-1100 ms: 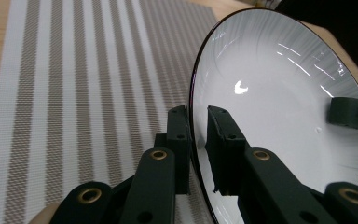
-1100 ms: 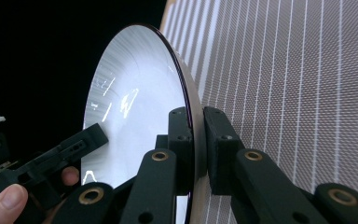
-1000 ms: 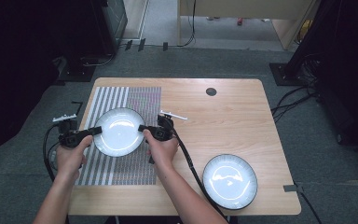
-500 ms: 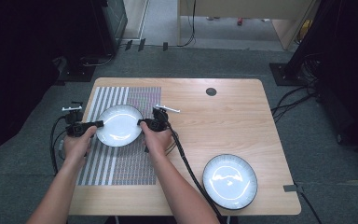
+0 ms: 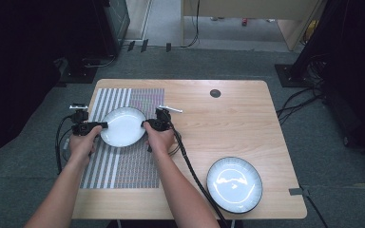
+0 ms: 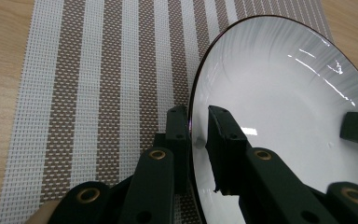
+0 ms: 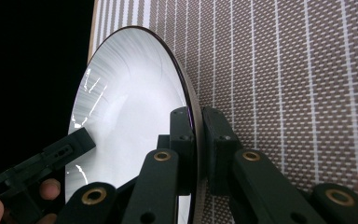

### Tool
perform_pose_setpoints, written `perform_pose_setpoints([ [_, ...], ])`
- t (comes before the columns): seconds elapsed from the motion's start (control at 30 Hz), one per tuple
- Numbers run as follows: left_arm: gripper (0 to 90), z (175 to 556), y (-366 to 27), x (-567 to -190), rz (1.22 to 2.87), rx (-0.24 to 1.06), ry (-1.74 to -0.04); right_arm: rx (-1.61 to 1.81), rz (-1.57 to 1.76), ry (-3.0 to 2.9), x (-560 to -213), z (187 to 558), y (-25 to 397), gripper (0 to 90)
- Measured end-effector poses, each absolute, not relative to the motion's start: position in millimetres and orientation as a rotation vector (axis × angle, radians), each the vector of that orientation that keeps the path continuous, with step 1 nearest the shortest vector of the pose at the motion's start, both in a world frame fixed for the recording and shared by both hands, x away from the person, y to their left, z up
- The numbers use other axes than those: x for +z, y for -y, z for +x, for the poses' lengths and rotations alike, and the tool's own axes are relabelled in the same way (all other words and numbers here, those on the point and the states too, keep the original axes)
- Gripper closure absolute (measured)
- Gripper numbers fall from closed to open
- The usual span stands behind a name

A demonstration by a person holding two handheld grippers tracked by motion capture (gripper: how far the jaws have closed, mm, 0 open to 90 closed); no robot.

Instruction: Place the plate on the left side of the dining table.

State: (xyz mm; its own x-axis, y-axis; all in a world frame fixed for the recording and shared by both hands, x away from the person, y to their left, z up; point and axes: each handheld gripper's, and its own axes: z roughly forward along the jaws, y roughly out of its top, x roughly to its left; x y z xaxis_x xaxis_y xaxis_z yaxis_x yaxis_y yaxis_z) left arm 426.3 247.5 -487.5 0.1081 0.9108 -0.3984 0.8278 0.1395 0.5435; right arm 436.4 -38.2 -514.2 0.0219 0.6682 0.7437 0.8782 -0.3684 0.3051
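A two-handed carry of a plate (image 5: 122,126) is being shown. The plate is being gripped at opposite points of its rim: the left tool (image 5: 91,126) is clamped on the one edge, the right tool (image 5: 148,125) on the other, with one jaw of each lying over the plate's face and the other under its rim. In both gripper views the plate is seen edge-on between the jaws, and the striped placemat (image 6: 93,84) is lying beyond and beneath it. Whether the plate is being held clear of the mat or is resting on it cannot be told.

The step in hand is judged to be the transport or placing of the plate over the placemat. The next move is judged to call for both tools being moved together and level, so that the plate is not twisted or tipped between them, before it is released.

The plate is round and shallow, glossy white inside, with fine radial ribbing toward a thin dark rim. A second plate (image 5: 234,184) of the same kind is lying on the bench (image 5: 228,123), well apart from the right tool.
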Motion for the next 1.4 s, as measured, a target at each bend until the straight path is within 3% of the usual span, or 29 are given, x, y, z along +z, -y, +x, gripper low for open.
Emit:
perform_pose_setpoints([
  [0.27,78.6,428.3,-248.4,-493.0,1.695,0.147,-1.723,-1.252,-2.059,1.607,-519.6,437.3,36.4,83.6],
  [0.4,73.1,427.8,-245.5,-492.2,1.718,0.16,-1.706,-1.25,-2.065,1.606,-520.0,437.1,36.0,82.9],
  [0.63,65.7,422.2,-246.7,-491.8,1.732,0.144,-1.661,-1.29,-2.035,1.752,-512.9,432.1,32.9,69.6],
  [0.87,55.2,415.1,-250.0,-484.6,1.714,0.172,-1.654,-1.331,-2.018,1.9,-501.2,427.7,40.3,63.2],
  [0.9,48.5,413.4,-250.0,-482.9,1.708,0.194,-1.66,-1.374,-1.992,1.966,-497.2,425.4,42.5,61.1],
  [1.03,38.6,405.2,-247.4,-477.9,1.719,0.265,-1.665,-1.419,-1.941,2.029,-490.6,421.1,43.8,55.7],
  [1.07,38.6,402.5,-246.4,-476.3,1.717,0.275,-1.661,-1.431,-1.917,2.055,-486.7,418.5,44.1,52.1],
  [1.17,27.5,396.5,-243.1,-471.6,1.723,0.296,-1.642,-1.408,-1.907,2.166,-473.3,408.9,43.6,41.7],
  [1.4,20.7,374.9,-233.8,-451.4,1.72,0.332,-1.518,-1.435,-1.827,2.27,-450.1,391.1,56.5,31.1],
])
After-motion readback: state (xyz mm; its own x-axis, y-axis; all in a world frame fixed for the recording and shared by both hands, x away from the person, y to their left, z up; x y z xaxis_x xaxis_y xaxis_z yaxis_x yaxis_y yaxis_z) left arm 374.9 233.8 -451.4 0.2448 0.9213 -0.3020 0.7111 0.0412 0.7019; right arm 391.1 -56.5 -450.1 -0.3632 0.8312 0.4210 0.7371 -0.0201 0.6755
